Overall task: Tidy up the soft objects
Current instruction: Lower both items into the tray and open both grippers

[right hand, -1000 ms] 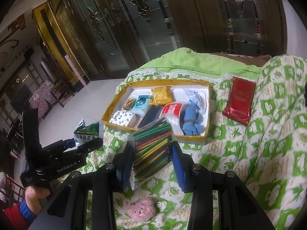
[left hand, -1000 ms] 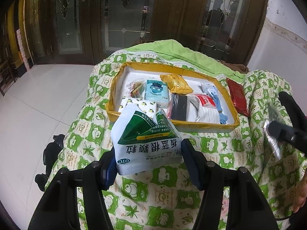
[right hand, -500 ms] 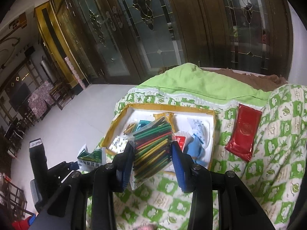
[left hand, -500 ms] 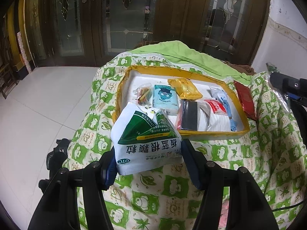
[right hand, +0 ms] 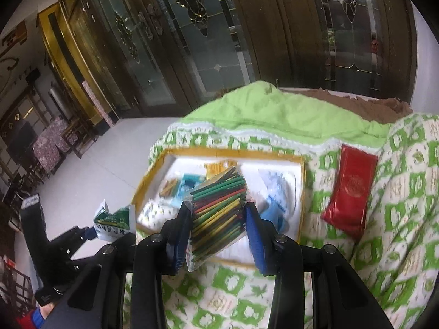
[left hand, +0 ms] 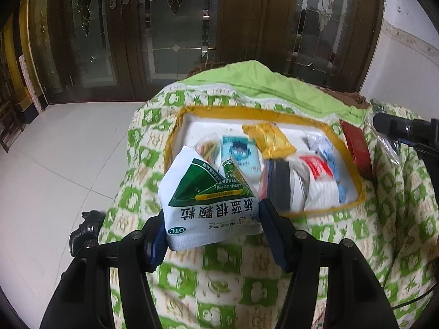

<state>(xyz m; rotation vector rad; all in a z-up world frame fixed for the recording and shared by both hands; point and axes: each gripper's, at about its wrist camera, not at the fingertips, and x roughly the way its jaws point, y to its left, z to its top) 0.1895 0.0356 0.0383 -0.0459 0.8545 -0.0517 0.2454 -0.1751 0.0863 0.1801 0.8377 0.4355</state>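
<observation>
My left gripper [left hand: 212, 226] is shut on a white and green medicine sachet [left hand: 208, 203], held in the air before the near left corner of the yellow-rimmed white tray [left hand: 354, 164]. My right gripper [right hand: 218, 226] is shut on a clear bag of coloured sticks [right hand: 218, 213], hanging over the tray's [right hand: 222, 153] near edge. The tray holds several soft packets: a yellow one [left hand: 270, 141], a blue tissue pack [left hand: 241, 155], a red and white pack [left hand: 321, 175]. The left gripper with its sachet [right hand: 114, 223] shows at the lower left of the right wrist view.
The tray rests on a green and white patterned quilt [left hand: 247, 288] over a raised surface. A red packet [right hand: 349, 189] lies on the quilt right of the tray. White tiled floor [left hand: 55, 164] drops off to the left; dark glass doors [left hand: 175, 27] stand behind.
Both grippers have moved forward toward the tray with their loads. The tray now looks larger in both views, and the pink plush seen earlier below the right gripper is out of view.
</observation>
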